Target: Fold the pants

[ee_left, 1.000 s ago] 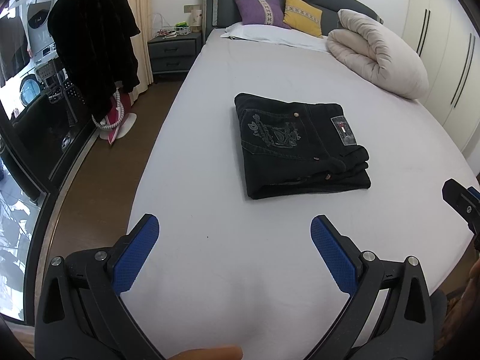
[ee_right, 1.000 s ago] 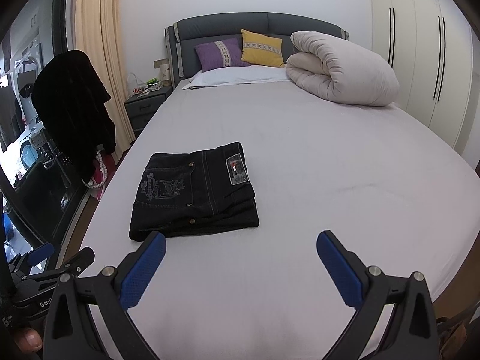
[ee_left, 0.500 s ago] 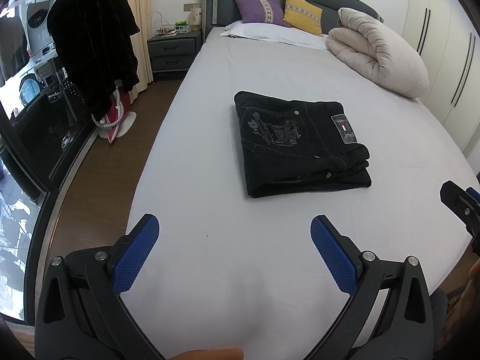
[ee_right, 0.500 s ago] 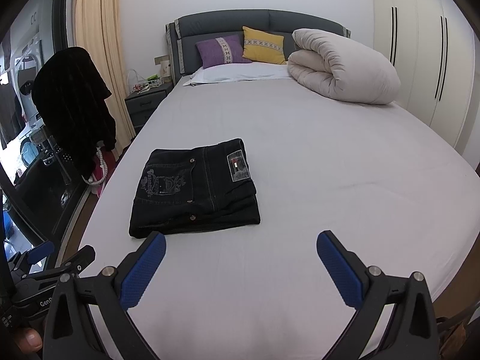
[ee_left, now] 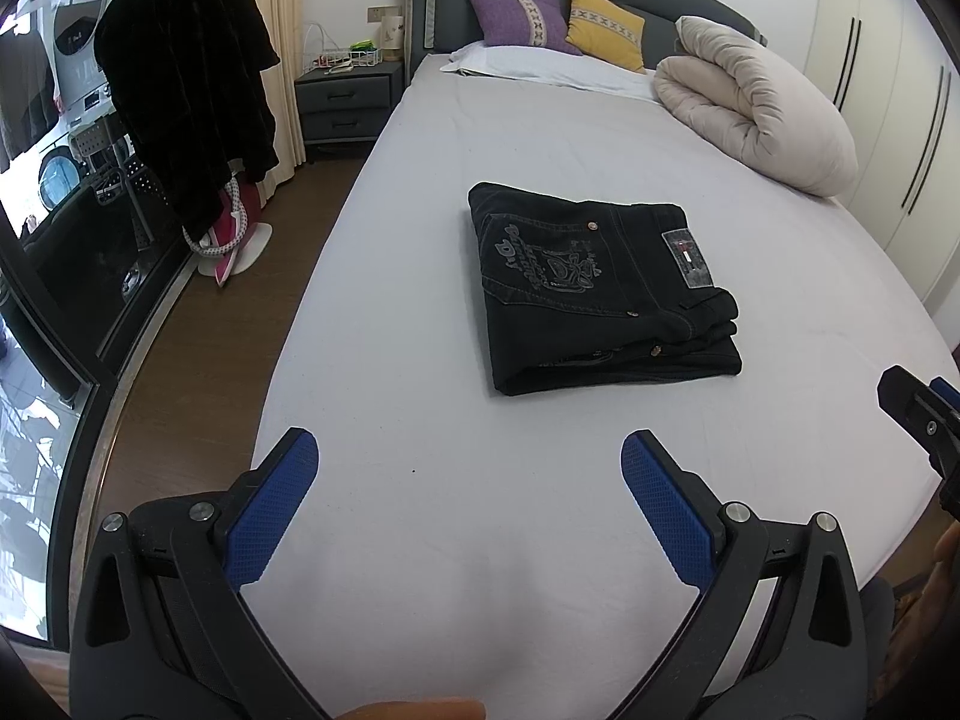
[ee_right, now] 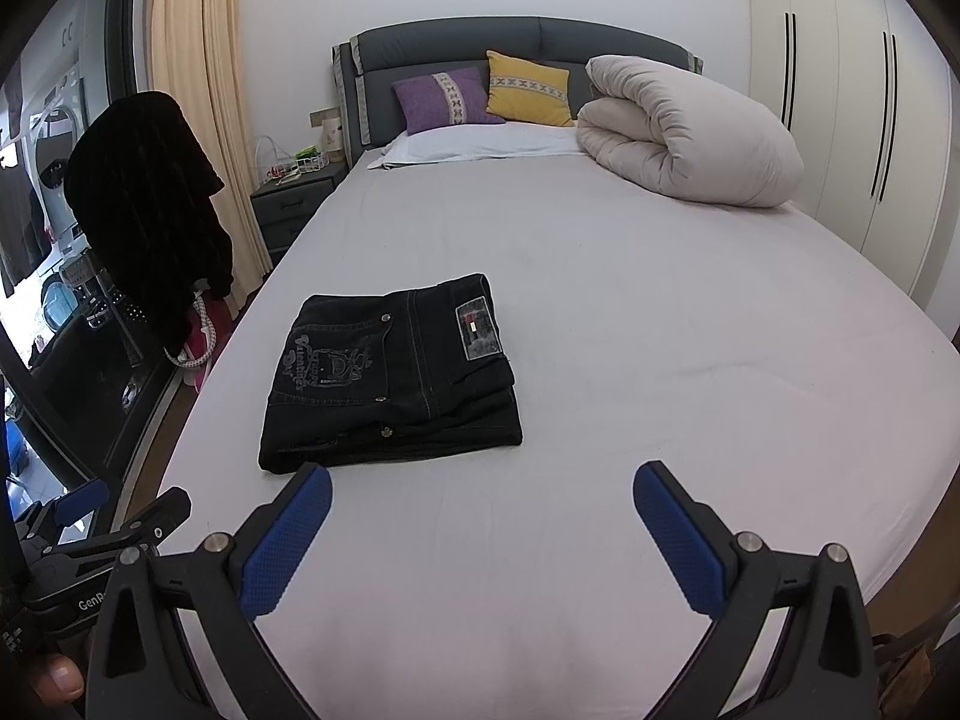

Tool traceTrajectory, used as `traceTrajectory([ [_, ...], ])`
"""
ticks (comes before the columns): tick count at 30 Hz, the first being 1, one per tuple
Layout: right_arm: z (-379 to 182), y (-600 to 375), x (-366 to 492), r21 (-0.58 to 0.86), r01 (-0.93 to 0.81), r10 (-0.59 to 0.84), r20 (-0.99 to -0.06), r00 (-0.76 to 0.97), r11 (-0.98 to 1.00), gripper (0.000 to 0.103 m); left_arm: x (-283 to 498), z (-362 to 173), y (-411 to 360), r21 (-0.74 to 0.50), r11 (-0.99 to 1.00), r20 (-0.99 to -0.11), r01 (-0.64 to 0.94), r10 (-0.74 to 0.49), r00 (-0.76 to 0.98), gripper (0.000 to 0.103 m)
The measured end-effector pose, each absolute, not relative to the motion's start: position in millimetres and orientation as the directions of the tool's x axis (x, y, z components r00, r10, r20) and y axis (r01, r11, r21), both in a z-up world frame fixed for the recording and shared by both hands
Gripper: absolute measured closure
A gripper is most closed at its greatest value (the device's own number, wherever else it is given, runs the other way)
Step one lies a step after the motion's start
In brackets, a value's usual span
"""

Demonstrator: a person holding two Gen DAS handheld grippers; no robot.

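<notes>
Black jeans lie folded into a compact rectangle on the white bed sheet, back pocket embroidery and waist label facing up. They also show in the right wrist view. My left gripper is open and empty, held above the foot of the bed, short of the jeans. My right gripper is open and empty too, just short of the jeans' near edge. The right gripper's tip shows at the right edge of the left wrist view; the left gripper shows at the lower left of the right wrist view.
A rolled cream duvet and purple and yellow cushions lie at the head of the bed. A dark nightstand, a black garment on a stand and a glass partition are left of the bed. Wardrobes stand on the right.
Both grippers have shifted slightly, so the view of the jeans has moved a little. The jeans have not moved and both grippers stay open.
</notes>
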State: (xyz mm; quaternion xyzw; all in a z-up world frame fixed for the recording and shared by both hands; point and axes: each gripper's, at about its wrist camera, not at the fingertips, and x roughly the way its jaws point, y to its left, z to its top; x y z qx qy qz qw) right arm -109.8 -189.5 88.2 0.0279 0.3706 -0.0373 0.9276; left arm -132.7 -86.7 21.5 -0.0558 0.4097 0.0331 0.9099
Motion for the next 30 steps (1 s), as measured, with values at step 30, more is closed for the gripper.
traceTrajectory([
  [30,82.9,-188.0,-110.1,0.033,0.083,-0.036,-0.696,0.717,0.996,0.0,-131.6,20.7,-87.4,-0.074,0.992,-0.756,-0.103,0.012,0.654,0.0],
])
